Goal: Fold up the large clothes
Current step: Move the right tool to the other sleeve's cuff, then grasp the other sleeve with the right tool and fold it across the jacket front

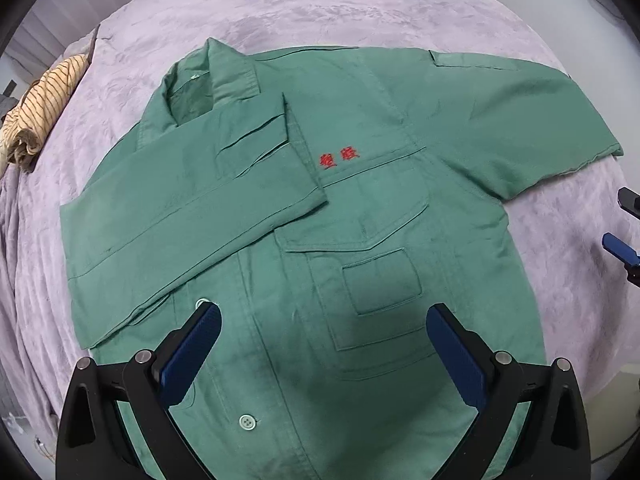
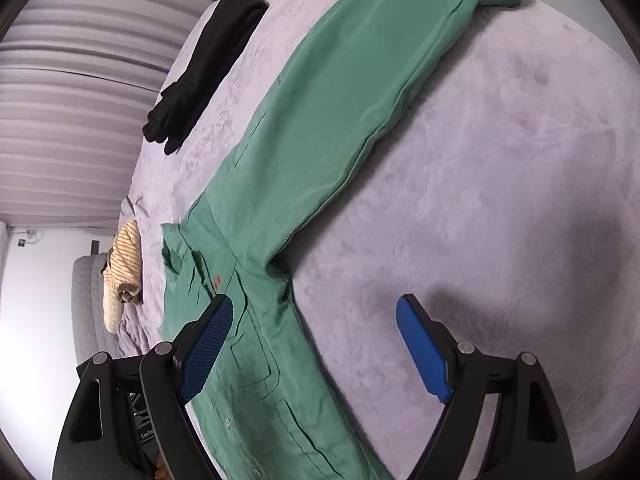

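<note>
Green jacket [image 1: 360, 208] on lilac bedspread [image 2: 500, 160], curtains [image 2: 72, 92] behind; both tools wide open, holding nothing

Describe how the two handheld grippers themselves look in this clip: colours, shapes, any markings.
Both match: the left gripper and right gripper have black plastic arms with triangular cutouts, silver round pivot pins, and jaws faced with flat blue pads of fine grid texture. Small white lettering shows on the right gripper's black body, too cut off to read. No cables or sleeves visible.
</note>
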`<move>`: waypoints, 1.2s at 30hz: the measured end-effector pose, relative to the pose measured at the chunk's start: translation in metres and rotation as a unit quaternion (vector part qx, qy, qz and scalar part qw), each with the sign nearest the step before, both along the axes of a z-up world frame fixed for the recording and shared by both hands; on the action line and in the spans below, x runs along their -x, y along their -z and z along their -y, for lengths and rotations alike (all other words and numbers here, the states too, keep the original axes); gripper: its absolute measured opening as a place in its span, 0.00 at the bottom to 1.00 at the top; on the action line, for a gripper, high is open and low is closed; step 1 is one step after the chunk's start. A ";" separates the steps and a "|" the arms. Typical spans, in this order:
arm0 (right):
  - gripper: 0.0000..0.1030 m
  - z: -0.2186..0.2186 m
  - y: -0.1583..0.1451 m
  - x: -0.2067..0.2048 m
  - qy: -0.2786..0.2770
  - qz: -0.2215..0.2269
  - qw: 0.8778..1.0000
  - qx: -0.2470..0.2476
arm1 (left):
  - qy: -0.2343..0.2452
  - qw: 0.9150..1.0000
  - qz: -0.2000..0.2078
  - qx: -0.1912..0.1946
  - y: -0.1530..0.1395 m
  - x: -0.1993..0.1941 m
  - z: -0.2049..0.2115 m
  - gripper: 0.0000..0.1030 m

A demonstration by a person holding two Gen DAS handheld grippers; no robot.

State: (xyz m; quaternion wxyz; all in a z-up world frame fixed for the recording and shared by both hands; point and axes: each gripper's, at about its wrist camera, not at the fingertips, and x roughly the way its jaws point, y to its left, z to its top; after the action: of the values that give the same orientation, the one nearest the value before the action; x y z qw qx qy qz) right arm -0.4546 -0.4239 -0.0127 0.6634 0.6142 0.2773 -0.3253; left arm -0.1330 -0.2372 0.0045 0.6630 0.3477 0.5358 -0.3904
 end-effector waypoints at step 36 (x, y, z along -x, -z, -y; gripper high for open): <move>0.05 0.166 0.034 0.060 0.225 0.262 0.939 0.006 | -0.054 0.997 -0.021 0.049 0.019 -0.048 0.035 1.00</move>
State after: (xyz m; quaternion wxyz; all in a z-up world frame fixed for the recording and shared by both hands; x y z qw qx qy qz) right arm -0.5145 -0.5900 -0.0471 0.6262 0.7197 -0.0536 -0.2951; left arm -0.0855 -0.2717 -0.0147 0.6879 0.2773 0.5478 -0.3871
